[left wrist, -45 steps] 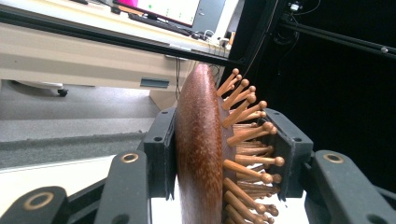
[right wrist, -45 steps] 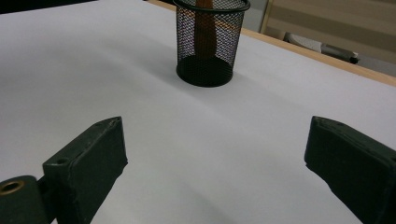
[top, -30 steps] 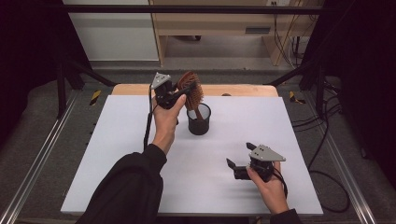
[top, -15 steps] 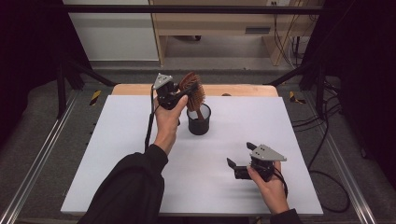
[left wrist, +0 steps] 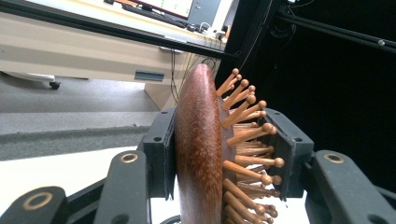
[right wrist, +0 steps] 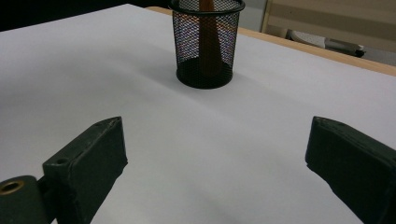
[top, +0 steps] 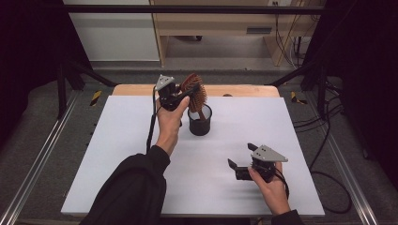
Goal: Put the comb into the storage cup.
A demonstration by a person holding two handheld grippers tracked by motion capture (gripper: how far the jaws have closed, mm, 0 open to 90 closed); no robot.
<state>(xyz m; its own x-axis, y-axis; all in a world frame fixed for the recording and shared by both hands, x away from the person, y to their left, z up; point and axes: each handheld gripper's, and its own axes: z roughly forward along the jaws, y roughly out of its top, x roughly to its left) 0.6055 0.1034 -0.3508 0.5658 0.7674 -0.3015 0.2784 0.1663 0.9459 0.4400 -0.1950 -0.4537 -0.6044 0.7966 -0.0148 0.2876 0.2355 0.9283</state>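
Holding the reddish-brown wooden paddle hairbrush (top: pixel 195 89) by its head, the left gripper (top: pixel 177 97) clamps the back on one side and the peg bristles on the other, the handle standing inside the black wire-mesh cup (top: pixel 200 121) at the white table's (top: pixel 117 154) far middle. Seating the brush looks nearly done; letting go comes next. The right gripper (top: pixel 239 161) rests near the front edge, jaws wide and empty.

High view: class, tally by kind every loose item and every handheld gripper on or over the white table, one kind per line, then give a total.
Wooden hairbrush: 1
Black mesh cup: 1
Handheld grippers: 2, the left gripper and the right gripper
Total: 4
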